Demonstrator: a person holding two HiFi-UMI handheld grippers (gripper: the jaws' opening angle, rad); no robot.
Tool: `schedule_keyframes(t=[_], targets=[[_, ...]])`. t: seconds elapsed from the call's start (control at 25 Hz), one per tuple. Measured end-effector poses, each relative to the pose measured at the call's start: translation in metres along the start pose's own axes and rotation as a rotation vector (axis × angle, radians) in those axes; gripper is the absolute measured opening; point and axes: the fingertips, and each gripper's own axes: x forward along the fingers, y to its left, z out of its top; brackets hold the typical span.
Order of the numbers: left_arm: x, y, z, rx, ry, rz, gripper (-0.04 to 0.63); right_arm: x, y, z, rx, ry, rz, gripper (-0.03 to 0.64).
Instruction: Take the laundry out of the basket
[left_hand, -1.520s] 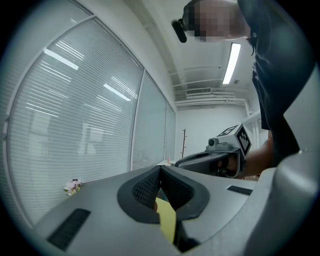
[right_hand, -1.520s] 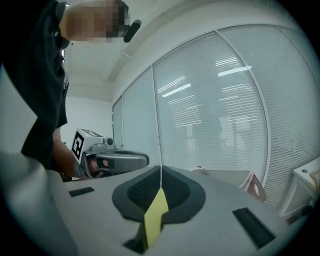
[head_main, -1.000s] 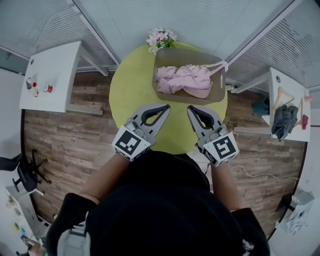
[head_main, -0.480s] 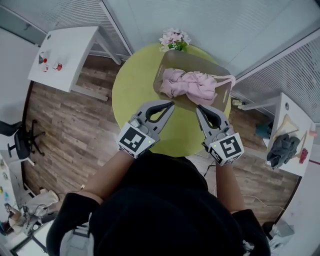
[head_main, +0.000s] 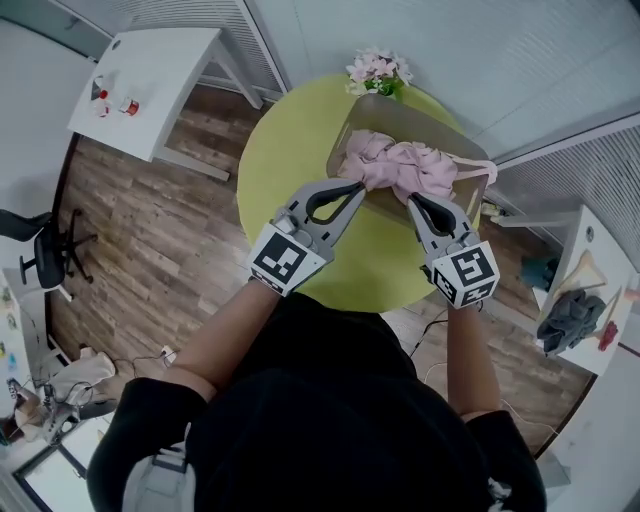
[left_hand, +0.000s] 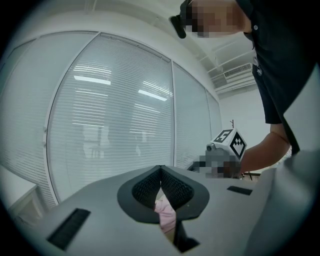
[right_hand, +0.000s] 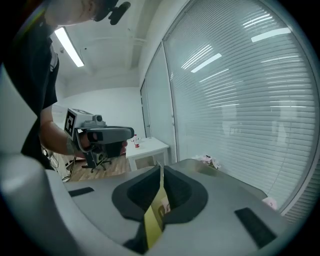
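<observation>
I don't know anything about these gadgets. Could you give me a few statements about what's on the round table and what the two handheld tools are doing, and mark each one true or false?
1. The pink laundry lies in the basket. True.
2. The basket stands on the wooden floor. False: it stands on the round yellow-green table.
3. The left gripper and the right gripper both have their fingers closed together. True.
4. The right gripper is lifting a pink garment. False: it holds nothing, and all the laundry lies in the basket.
5. Flowers stand at the table's far edge, by the basket. True.
</observation>
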Motion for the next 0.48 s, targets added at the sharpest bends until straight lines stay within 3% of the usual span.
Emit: schedule_keyframes(t=[0.48], targets=[[0.056, 0.060, -0.018, -0.007, -0.030, -0.024, 0.009, 0.071, -0.047, -0.036, -0.060, 0.234, 0.018, 0.026]])
